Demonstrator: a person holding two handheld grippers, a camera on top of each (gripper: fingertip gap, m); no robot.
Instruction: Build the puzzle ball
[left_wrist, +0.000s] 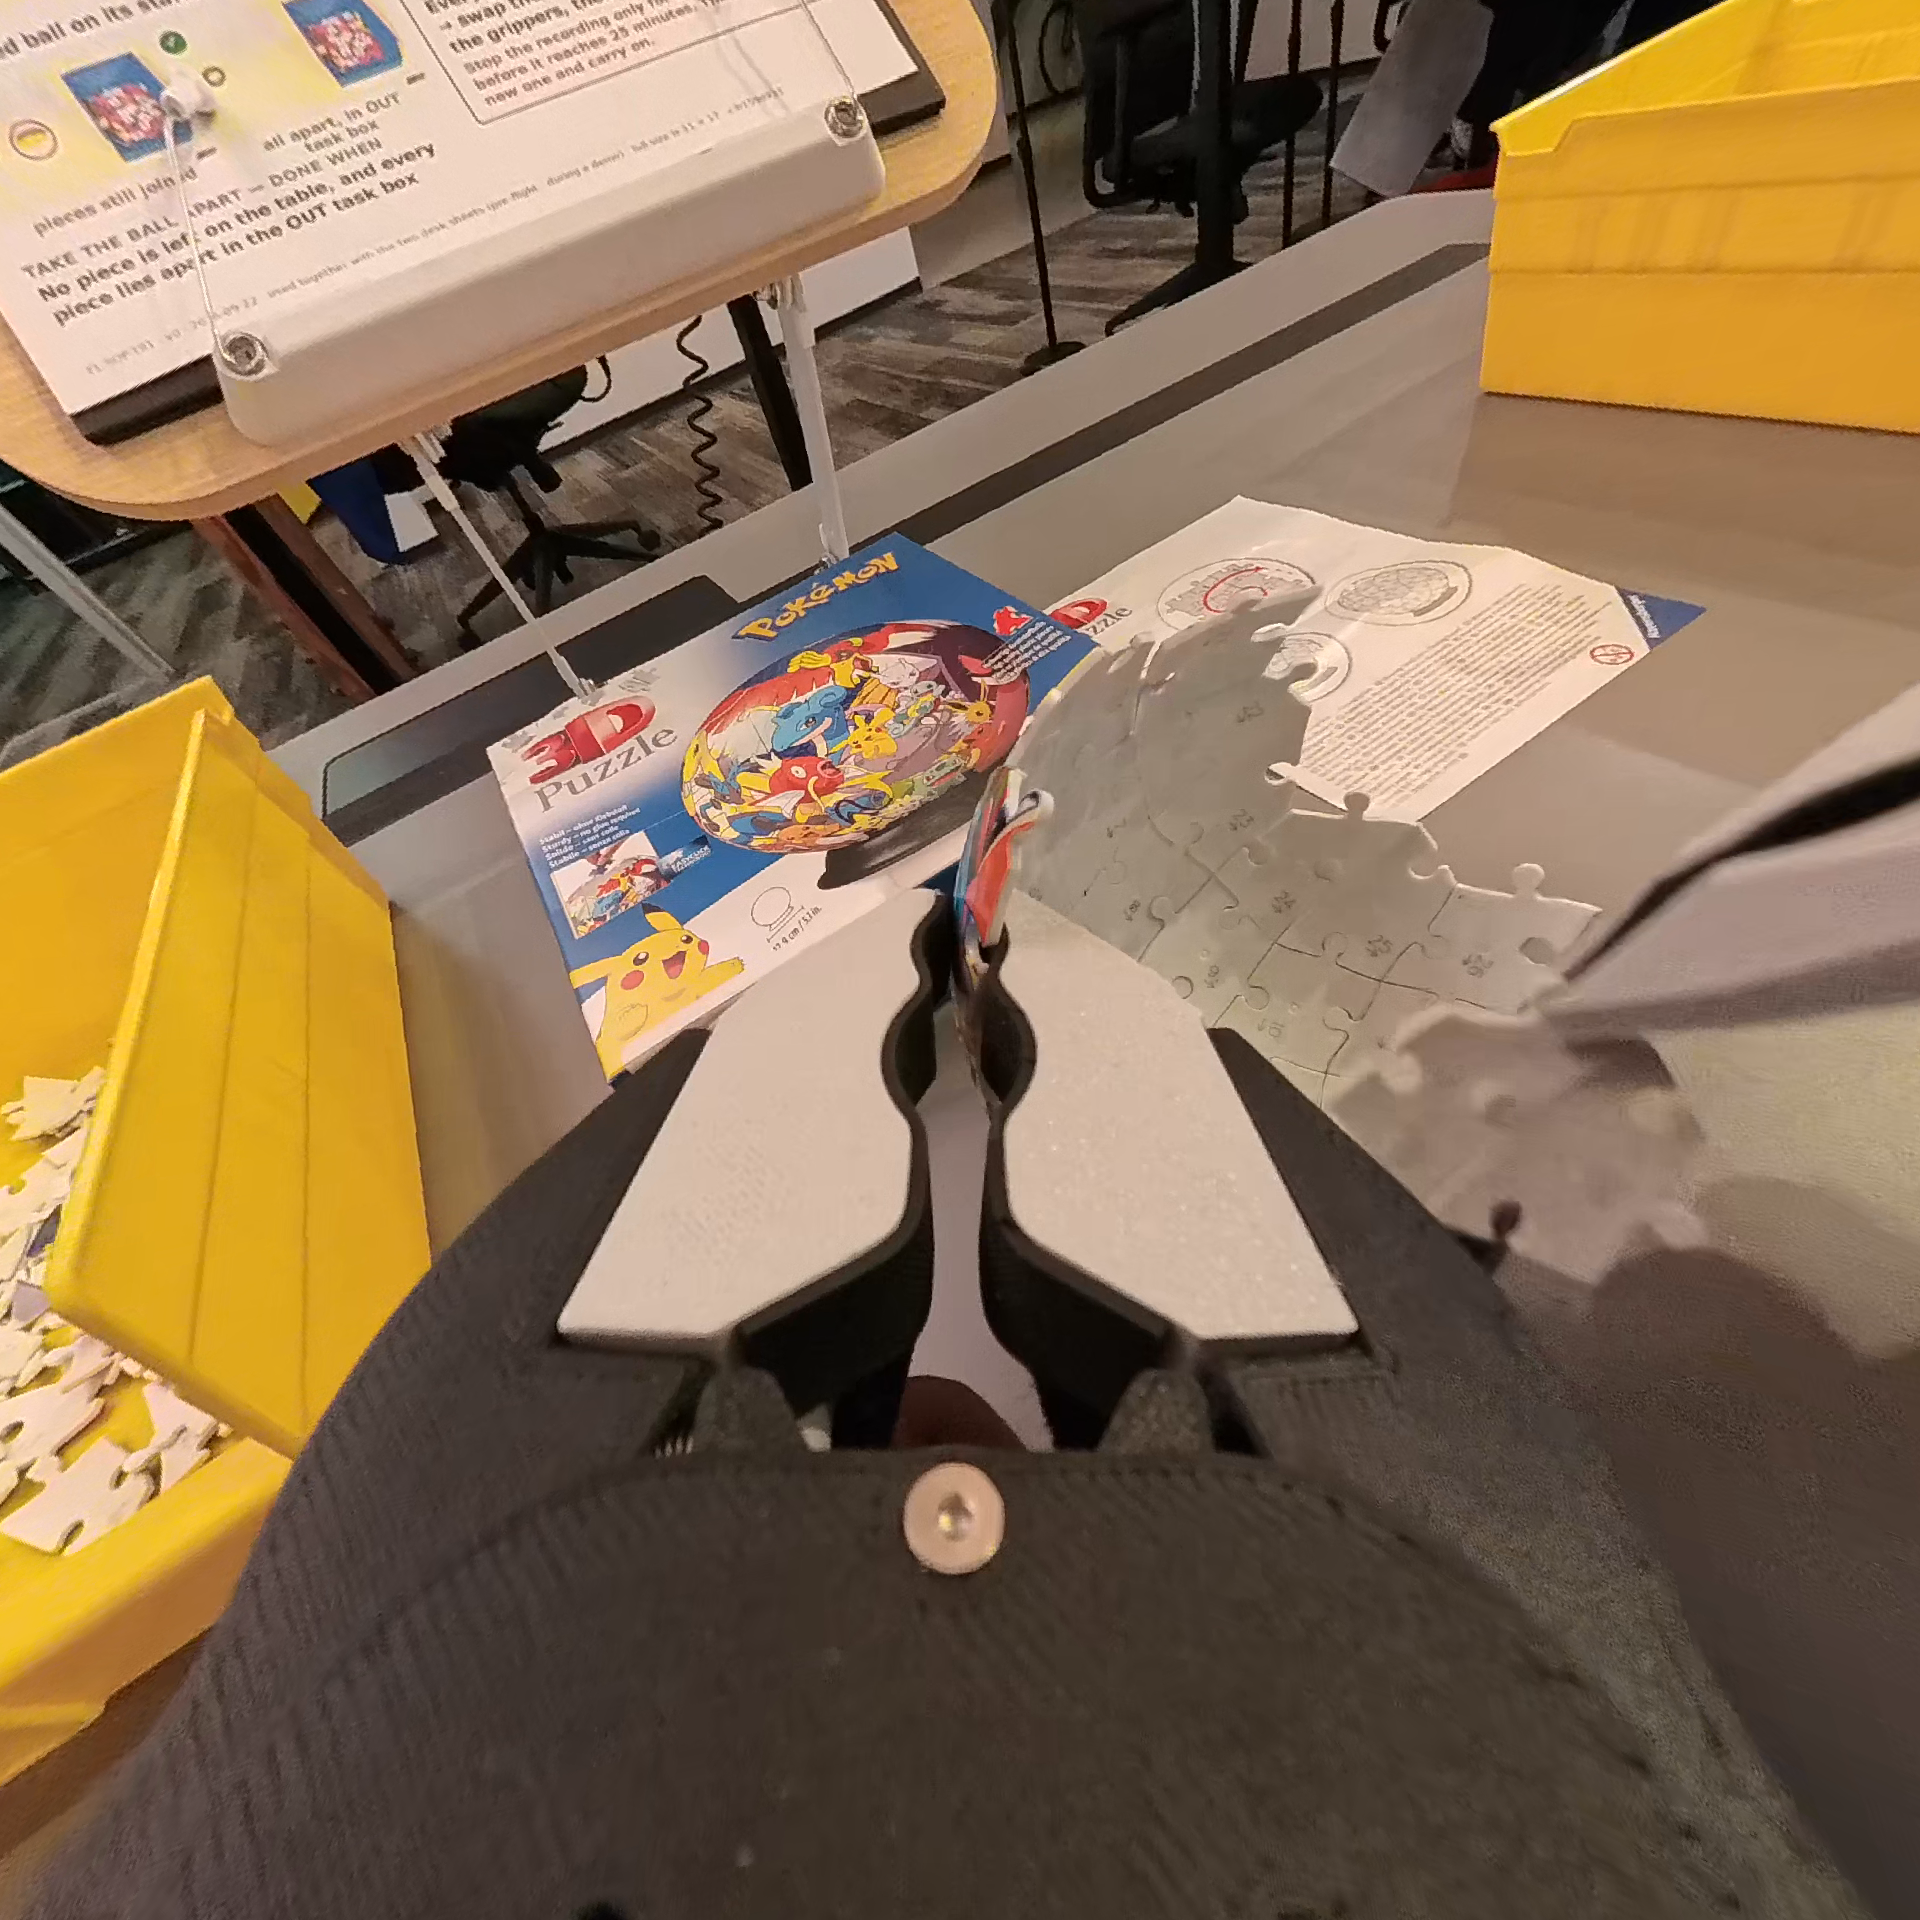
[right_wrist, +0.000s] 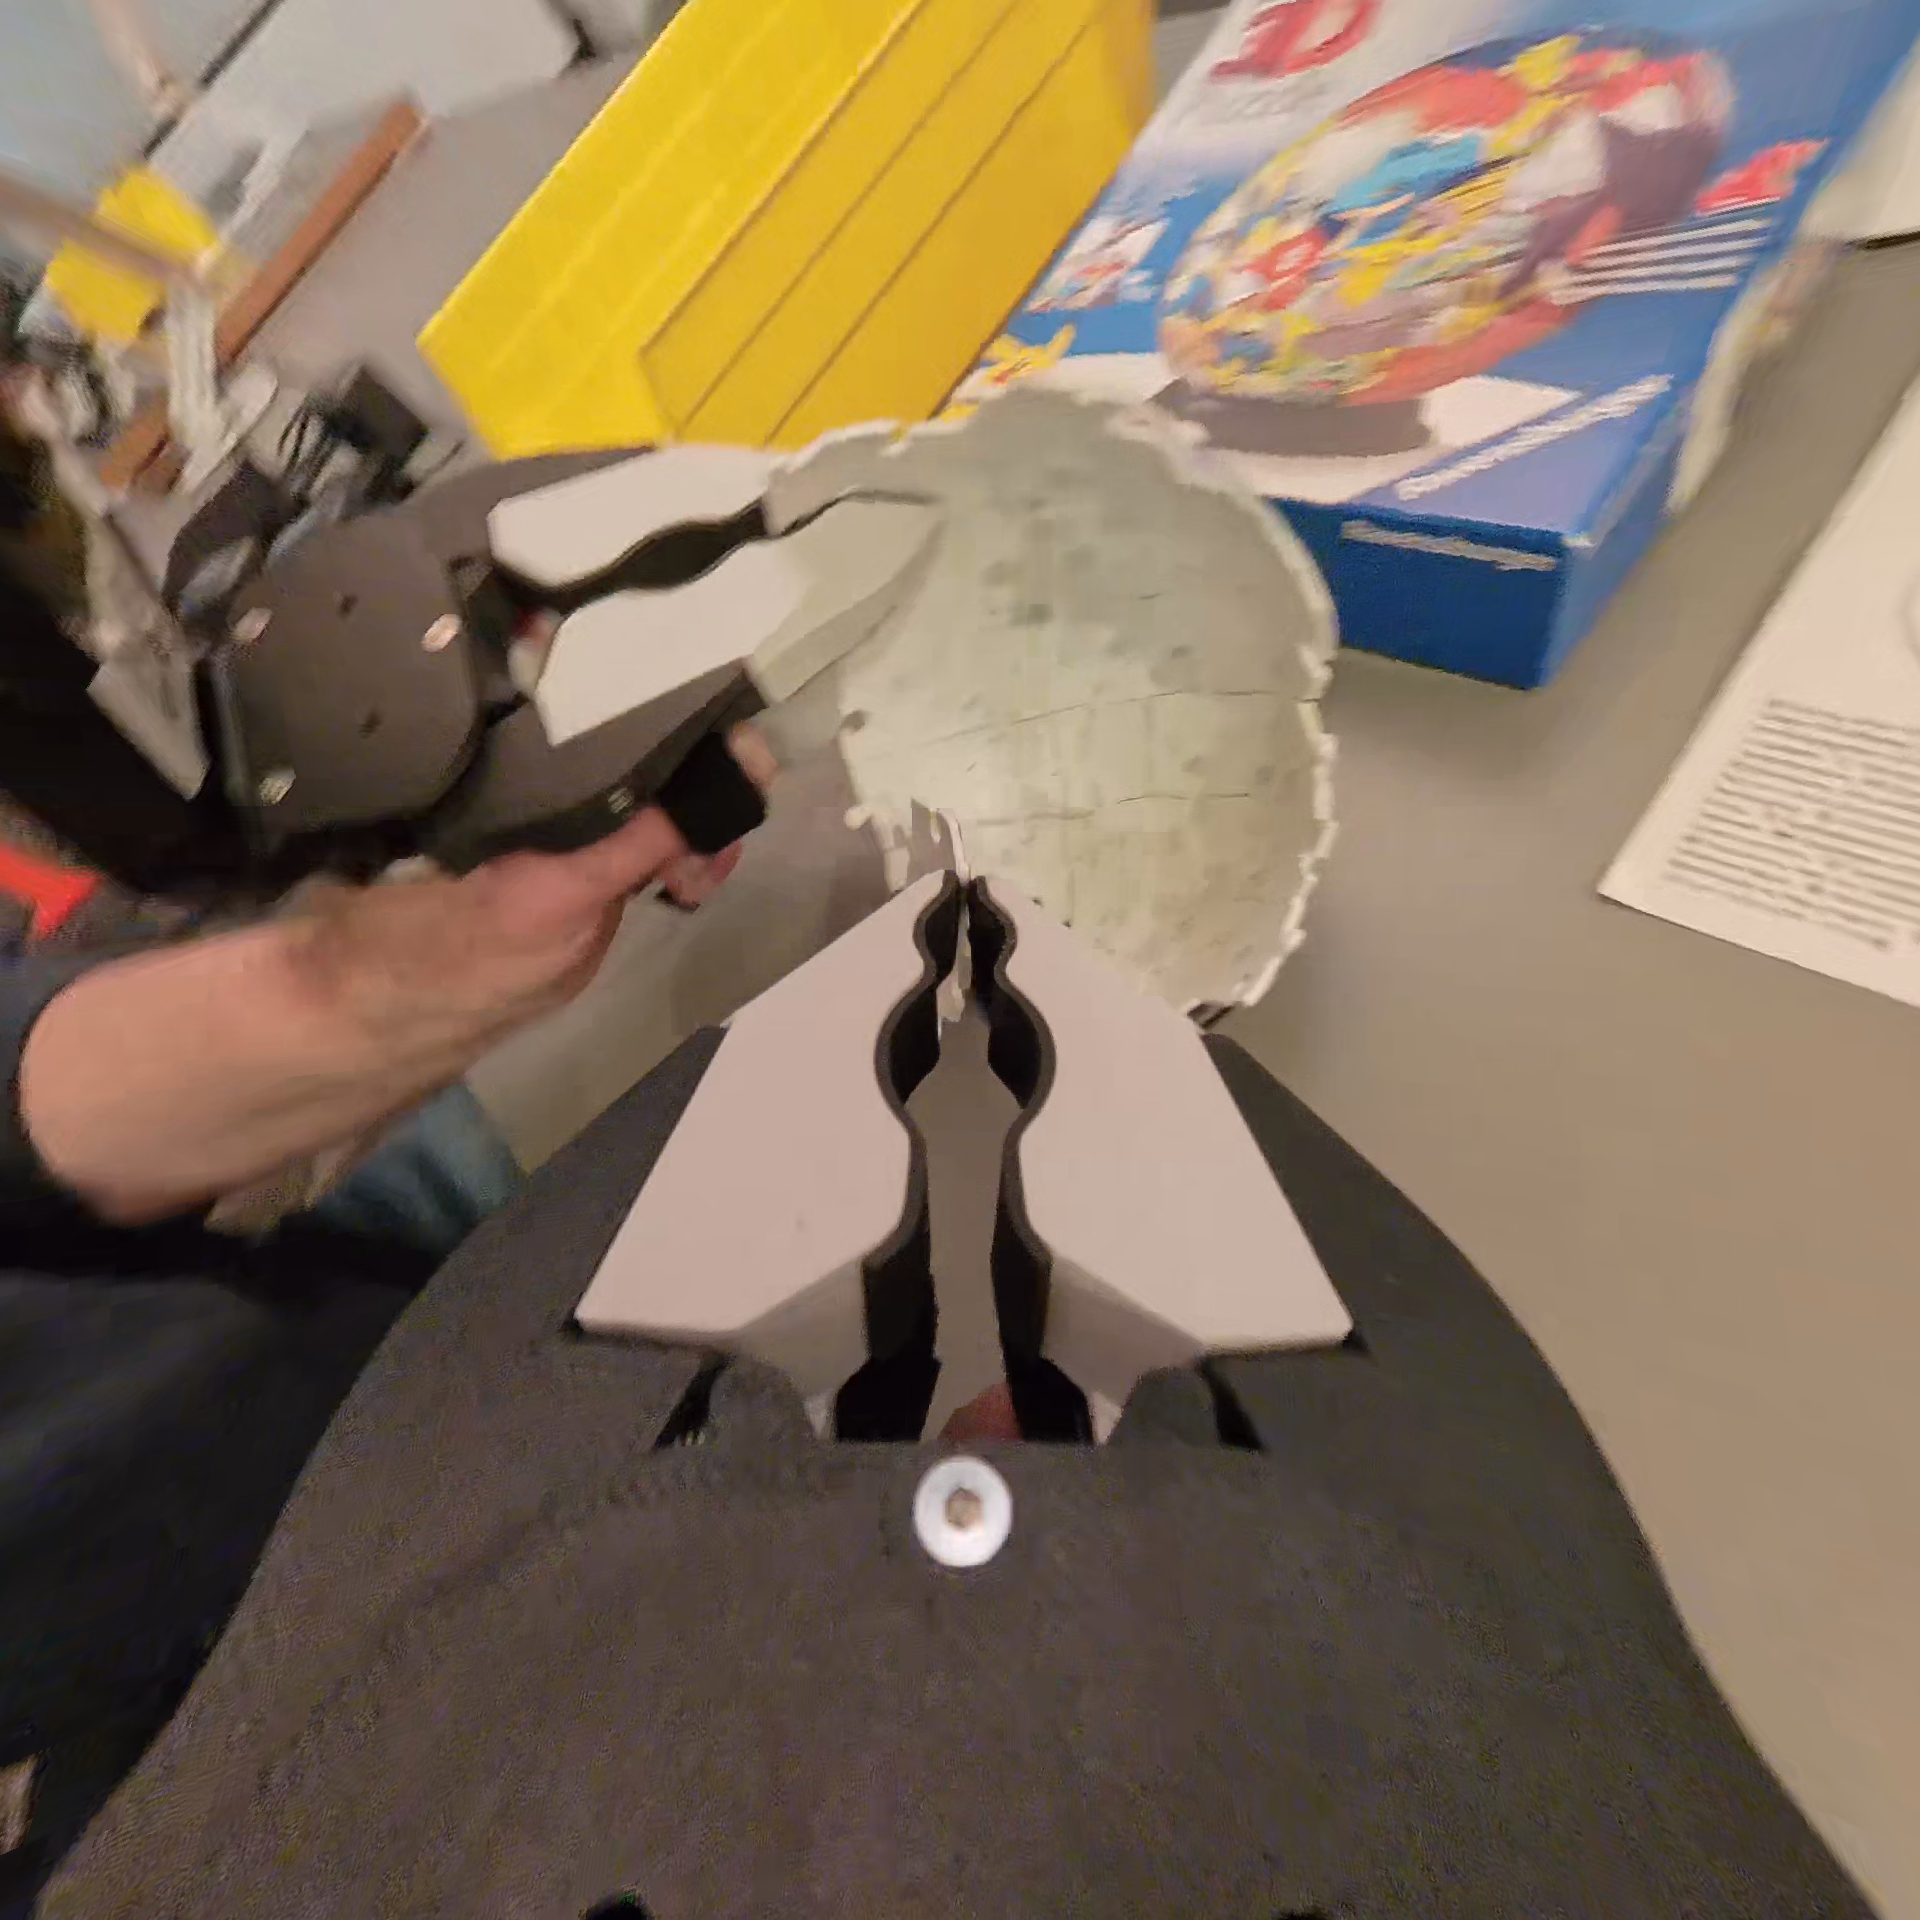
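The left gripper (left_wrist: 977, 935) held the half-built puzzle ball (left_wrist: 1195, 831) by its rim, jaws closed on it above the table (left_wrist: 1558, 499). The right gripper (right_wrist: 961, 904) pinched a loose piece (right_wrist: 954, 982) beside the ball's lower edge.

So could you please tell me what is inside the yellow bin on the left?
The yellow bin holds loose puzzle pieces, pale backs up, piled on its floor. Its near wall and the frame edge hide the rest, so how many remain cannot be judged.

Beyond my left jaws I note an instruction stand (left_wrist: 436, 208) and office chair (left_wrist: 540, 457); a yellow bin (left_wrist: 1704, 239) sits far right of them.
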